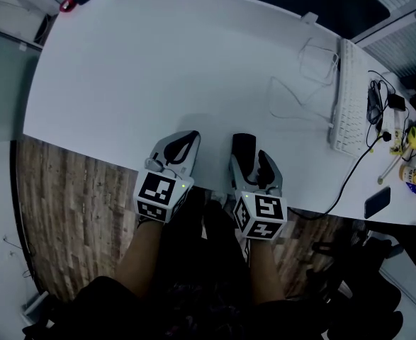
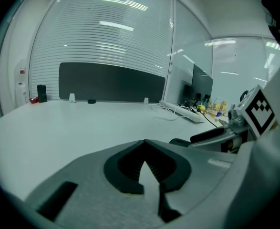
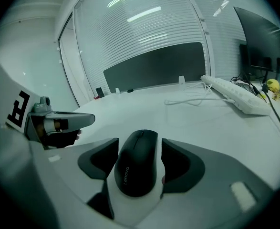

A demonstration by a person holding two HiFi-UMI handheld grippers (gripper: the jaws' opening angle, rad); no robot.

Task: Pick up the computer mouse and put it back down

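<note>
My right tool (image 3: 139, 146) stands open around the computer mouse (image 3: 136, 171), which lies on the white tabletop (image 1: 158, 69) near its front edge. My left tool (image 2: 144, 144) is closed. Slatted blinds (image 2: 106, 32) back the room.

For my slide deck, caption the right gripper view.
Black computer mouse on the white desk, between the open jaws of the right hand-held gripper.
</note>
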